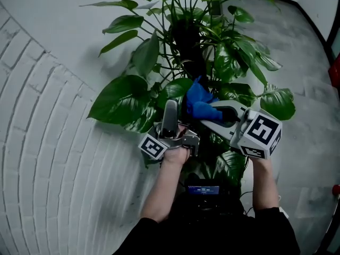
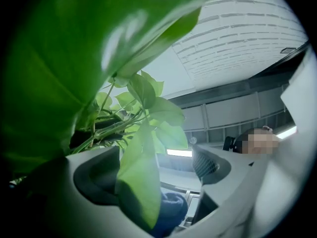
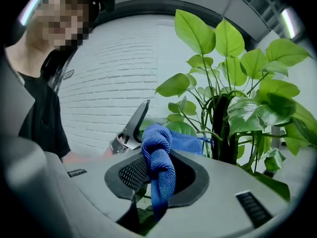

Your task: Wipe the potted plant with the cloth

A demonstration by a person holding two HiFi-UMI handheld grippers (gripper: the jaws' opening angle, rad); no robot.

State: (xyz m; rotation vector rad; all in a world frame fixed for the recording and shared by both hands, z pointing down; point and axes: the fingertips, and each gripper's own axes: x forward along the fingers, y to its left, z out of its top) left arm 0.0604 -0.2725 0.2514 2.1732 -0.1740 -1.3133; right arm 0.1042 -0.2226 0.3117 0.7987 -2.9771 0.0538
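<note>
- Two jaws of the right gripper are pinched on a bunched fold of the blue cloth, which hangs up among the middle leaves of the potted plant
- Left gripper has its jaws spread, with one pale green leaf lying between them against the left-hand jaw; it is not clamped
- One risk, as I judge it: the cloth is gripped as a knot rather than a flat pad, so a stroke may drag along the leaf instead of wiping it, and could crease or tear the blade
- Another: if the left jaws close hard to steady the leaf, the thin blade or its stalk may bruise or snap
- A third: both tools sit deep in the foliage near the dark central pole, so a wide sweep could catch nearby stems and rock the plant
- Pot itself is hidden under leaves
- Plant stands by a white brick wall on a grey floor; long ceiling lights show overhead
</note>
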